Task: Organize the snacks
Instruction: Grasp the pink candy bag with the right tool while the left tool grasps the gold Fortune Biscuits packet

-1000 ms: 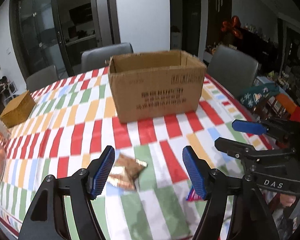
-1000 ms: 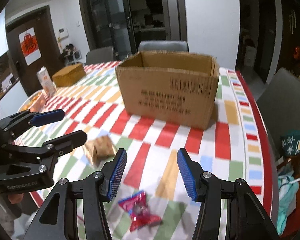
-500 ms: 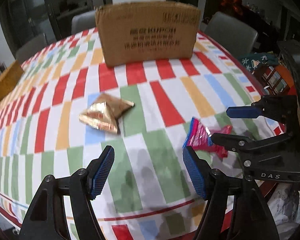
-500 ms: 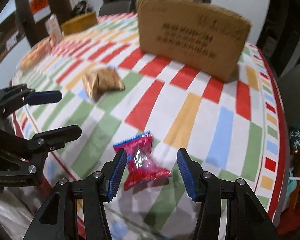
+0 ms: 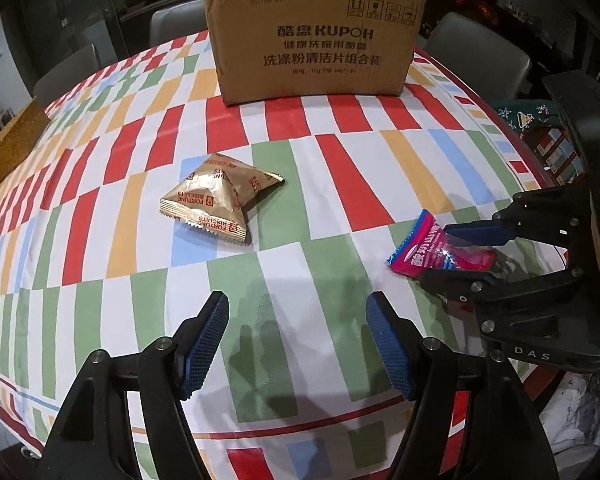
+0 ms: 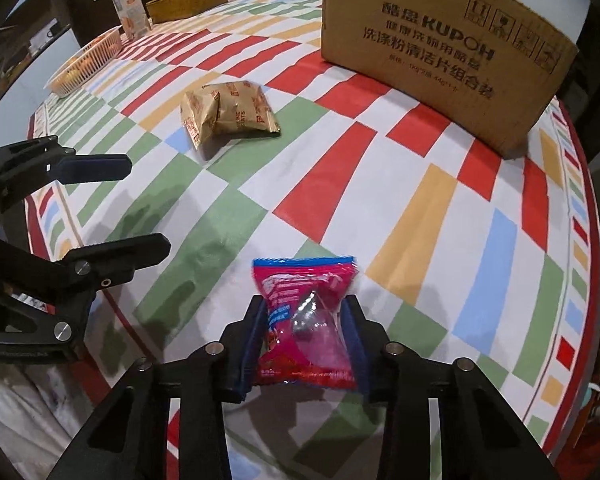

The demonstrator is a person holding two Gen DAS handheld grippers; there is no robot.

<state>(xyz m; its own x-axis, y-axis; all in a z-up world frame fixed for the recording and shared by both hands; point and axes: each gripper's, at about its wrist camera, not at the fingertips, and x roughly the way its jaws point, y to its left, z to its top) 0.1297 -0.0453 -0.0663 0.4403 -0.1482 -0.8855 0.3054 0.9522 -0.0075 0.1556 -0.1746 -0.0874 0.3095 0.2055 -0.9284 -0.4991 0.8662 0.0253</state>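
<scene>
Pinching the pink snack packet (image 6: 306, 322) between its fingers, the right gripper (image 6: 305, 340) has closed since half a second ago, when the blue pads stood wide on either side of the packet; a second ago they were hovering higher with the packet lying loose below them. That closure means the pick of the first snack looks made, and the next step is probably a lift and a carry to the cardboard box (image 6: 444, 46). The packet sits near the front right edge of the bench (image 6: 380, 184), its crimped upper end sticking out past the fingertips, its middle squeezed between the pads; whether it has left the cloth I cannot tell. In the left wrist view the same packet (image 5: 428, 250) shows at the right edge, caught by the right gripper (image 5: 460, 256). The gold biscuit packet (image 5: 220, 200) lies free toward the middle of the bench, ahead of and a little left of the left gripper (image 5: 296, 344), whose fingers stand wide and hold nothing, well apart from it. The box stands at the far edge, open at the top. A basket (image 6: 86, 64) and a carton (image 6: 130, 12) sit at the far left edge.
</scene>
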